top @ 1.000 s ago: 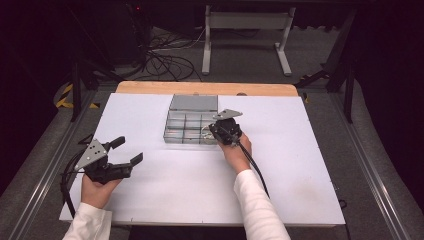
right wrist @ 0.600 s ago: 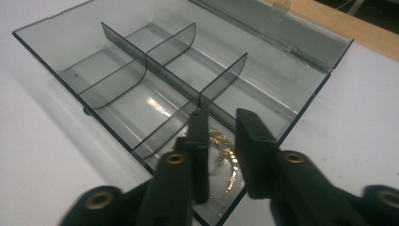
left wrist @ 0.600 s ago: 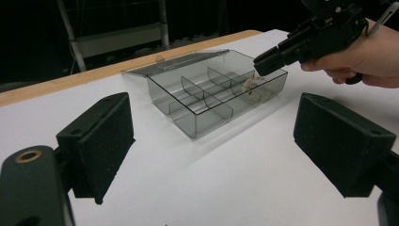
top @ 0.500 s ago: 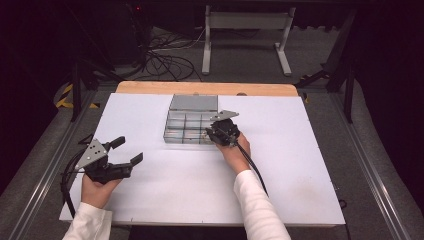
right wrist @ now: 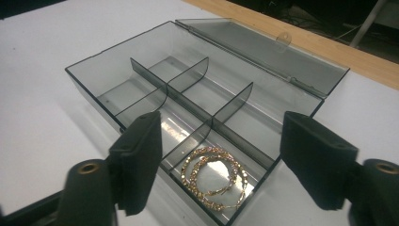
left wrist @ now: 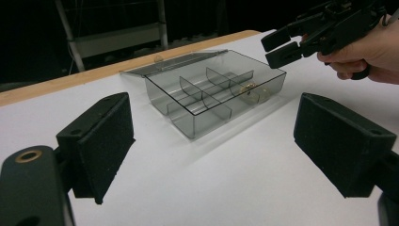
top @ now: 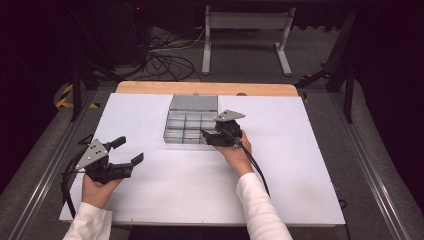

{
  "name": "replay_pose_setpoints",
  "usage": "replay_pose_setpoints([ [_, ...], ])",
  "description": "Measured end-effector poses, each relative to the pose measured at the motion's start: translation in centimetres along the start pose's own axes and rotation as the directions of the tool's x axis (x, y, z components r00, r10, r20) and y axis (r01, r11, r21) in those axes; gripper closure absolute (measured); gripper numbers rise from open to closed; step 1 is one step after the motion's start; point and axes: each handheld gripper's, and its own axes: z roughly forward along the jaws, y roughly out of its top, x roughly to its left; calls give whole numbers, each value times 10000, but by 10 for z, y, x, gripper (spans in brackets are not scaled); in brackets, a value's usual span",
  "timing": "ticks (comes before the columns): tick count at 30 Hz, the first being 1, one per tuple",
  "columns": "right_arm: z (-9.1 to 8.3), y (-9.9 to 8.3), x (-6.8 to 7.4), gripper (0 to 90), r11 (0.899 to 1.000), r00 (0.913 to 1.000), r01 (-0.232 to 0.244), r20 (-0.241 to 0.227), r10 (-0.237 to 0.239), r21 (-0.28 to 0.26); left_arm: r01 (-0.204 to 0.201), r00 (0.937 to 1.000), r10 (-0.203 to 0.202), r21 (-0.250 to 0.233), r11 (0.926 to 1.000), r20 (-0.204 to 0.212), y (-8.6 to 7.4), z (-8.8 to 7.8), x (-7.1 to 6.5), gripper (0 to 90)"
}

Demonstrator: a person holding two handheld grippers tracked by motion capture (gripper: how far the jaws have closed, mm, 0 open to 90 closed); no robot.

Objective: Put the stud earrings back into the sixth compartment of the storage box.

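Observation:
A clear grey compartment box (top: 172,134) lies on the white table with its lid (top: 194,102) folded back. A pair of gold hoop earrings (right wrist: 214,176) lies in the box's (right wrist: 94,89) near right compartment; they also show through the wall in the left gripper view (left wrist: 249,92). My right gripper (top: 206,137) hangs just above that corner. Its jaws have just been opening and hold nothing; the earrings lie loose below my right gripper (right wrist: 223,125). My left gripper (top: 131,150) rests open at the table's left, pointing toward the box (left wrist: 207,120).
The white sheet (top: 300,165) covers the table, with a wooden edge (top: 210,88) at the back. Black cables trail from both grippers. A metal stand (top: 245,40) and loose cables lie on the floor behind the table.
Both hands stay where they were. The right gripper keeps its place over the box's near right corner, with barely any shift visible from above.

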Motion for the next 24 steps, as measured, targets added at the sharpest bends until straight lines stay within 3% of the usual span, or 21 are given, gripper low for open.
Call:
replay_pose_setpoints([
  [13,-20,-12,-8,66,9971,9996,-212,168,225,-731,-70,10000,70,12,10000,11,0,1,-1,133],
  [24,-32,-22,-11,4,9931,9989,-383,220,410,-1110,-69,10000,69,39,10000,-3,0,1,-2,133],
])
